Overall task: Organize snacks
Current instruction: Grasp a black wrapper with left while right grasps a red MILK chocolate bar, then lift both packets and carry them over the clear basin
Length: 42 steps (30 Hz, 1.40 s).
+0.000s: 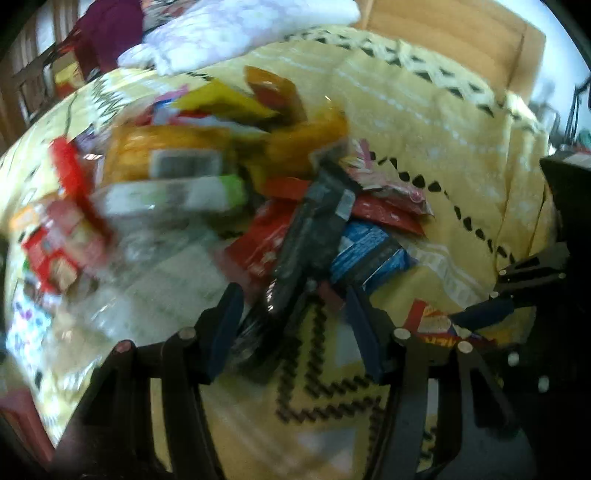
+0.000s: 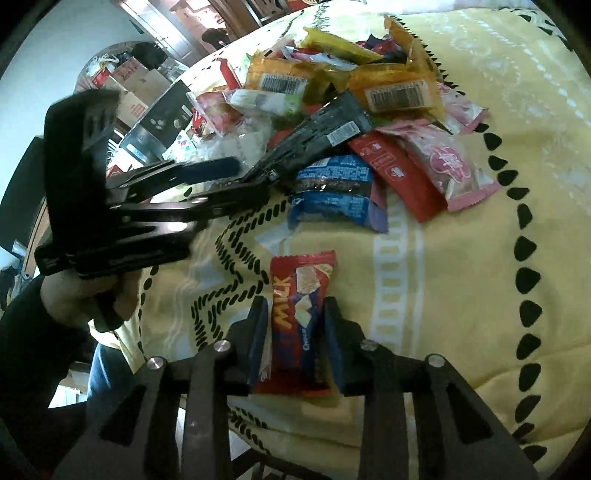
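Observation:
A long black snack packet (image 1: 314, 229) lies slanted across the heap of snacks (image 2: 332, 85) on the yellow bedspread (image 2: 480, 258). My left gripper (image 1: 295, 328) is open and straddles the packet's near end, with a gap at the right pad. From the right wrist view the left gripper (image 2: 251, 177) comes in from the left, its fingers above and below the black packet (image 2: 317, 129). My right gripper (image 2: 297, 325) is shut on a red packet marked MILK (image 2: 299, 295) that rests on the bedspread. That red packet (image 1: 430, 319) also shows at lower right in the blurred left view.
The heap holds orange packets (image 2: 395, 88), a blue packet (image 2: 332, 188), a red one (image 2: 395, 170) and pink ones (image 2: 450, 162). A white pillow (image 1: 236, 29) and wooden headboard (image 1: 461, 33) lie behind. A hand (image 2: 70, 295) holds the left gripper. Boxes (image 2: 162, 110) stand beyond the bed.

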{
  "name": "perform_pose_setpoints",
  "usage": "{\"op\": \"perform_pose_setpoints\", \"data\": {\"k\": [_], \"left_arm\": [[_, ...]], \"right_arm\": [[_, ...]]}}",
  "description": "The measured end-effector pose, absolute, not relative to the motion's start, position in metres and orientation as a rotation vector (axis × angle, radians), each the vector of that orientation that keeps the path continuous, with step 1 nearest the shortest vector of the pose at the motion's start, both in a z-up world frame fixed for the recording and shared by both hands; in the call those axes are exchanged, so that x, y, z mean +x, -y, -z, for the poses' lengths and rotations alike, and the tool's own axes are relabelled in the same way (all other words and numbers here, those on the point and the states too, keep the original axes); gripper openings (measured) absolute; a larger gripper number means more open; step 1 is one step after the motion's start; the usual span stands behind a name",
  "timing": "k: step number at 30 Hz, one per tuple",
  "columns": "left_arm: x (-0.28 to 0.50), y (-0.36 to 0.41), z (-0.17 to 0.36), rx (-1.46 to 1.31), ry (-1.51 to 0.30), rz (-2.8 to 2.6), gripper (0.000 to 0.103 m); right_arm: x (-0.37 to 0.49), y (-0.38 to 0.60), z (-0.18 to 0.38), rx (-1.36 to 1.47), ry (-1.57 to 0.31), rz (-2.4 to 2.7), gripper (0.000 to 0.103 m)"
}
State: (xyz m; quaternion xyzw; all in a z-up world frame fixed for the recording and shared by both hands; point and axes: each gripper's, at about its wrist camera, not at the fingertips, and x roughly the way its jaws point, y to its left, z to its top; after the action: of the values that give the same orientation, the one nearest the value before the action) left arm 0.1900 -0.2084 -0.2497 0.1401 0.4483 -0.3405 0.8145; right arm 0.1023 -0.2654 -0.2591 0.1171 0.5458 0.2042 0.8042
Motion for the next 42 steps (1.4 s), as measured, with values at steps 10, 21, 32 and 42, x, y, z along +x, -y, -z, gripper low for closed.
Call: {"op": "perform_pose_setpoints", "data": {"k": [10, 21, 32, 42], "left_arm": [[0.185, 0.201, 0.245, 0.287, -0.952, 0.639, 0.021], [0.149, 0.146, 0.163, 0.138, -0.826, 0.358, 0.021], [0.137, 0.089, 0.113, 0.114, -0.742, 0.073, 0.021], [0.127, 0.048, 0.085, 0.052, -0.677, -0.009, 0.021]], "right_arm": [[0.1, 0.264, 0.263, 0.249, -1.143, -0.407, 0.026], [0.094, 0.259, 0.217, 0.218, -0.992, -0.401, 0.026], [0.109, 0.233, 0.137, 0.127, -0.829, -0.42, 0.026], [0.125, 0.195, 0.089, 0.061, -0.745, -0.458, 0.026]]}}
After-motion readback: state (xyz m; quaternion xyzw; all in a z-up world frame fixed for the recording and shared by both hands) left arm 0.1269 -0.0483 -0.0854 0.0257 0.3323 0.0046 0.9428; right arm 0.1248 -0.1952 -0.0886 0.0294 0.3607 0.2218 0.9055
